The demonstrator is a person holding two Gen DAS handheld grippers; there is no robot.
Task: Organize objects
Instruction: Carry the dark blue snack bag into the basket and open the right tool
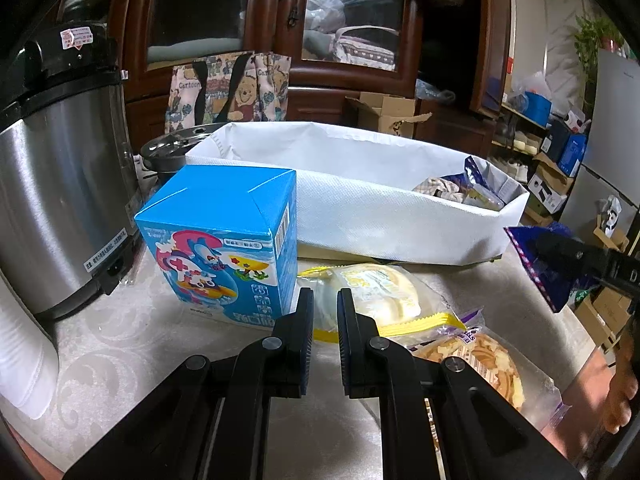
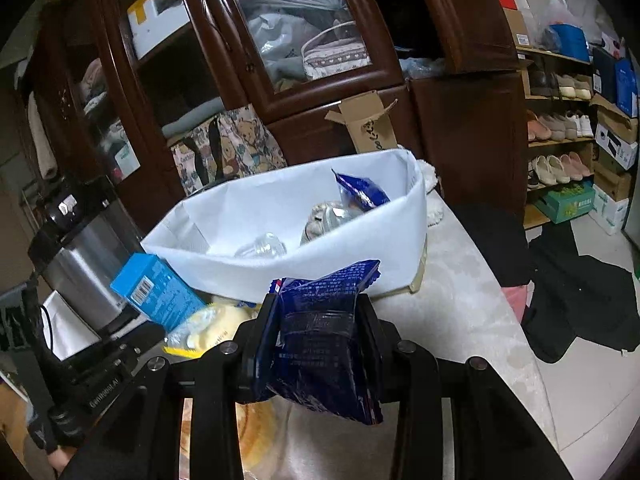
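A white fabric bin point(image 1: 360, 208) stands on the table and holds a blue packet point(image 2: 360, 192) and other items. My right gripper point(image 2: 316, 320) is shut on a dark blue snack packet point(image 2: 324, 340), held above the table in front of the bin point(image 2: 280, 256); the packet also shows at the right edge of the left wrist view point(image 1: 540, 264). My left gripper point(image 1: 325, 312) is empty, its jaws a narrow gap apart, just before a yellow bread packet point(image 1: 380, 292). A blue carton point(image 1: 224, 240) stands to its left. A pastry packet point(image 1: 488, 364) lies at the right.
A steel pressure cooker point(image 1: 52, 200) stands at the left with a white roll point(image 1: 24, 360) before it. A dark pot lid point(image 1: 176, 148) lies behind the carton. A wooden cabinet point(image 1: 280, 40) and a cartoon tote bag point(image 1: 228, 88) are behind the table. Shoe shelves point(image 2: 560, 140) stand right.
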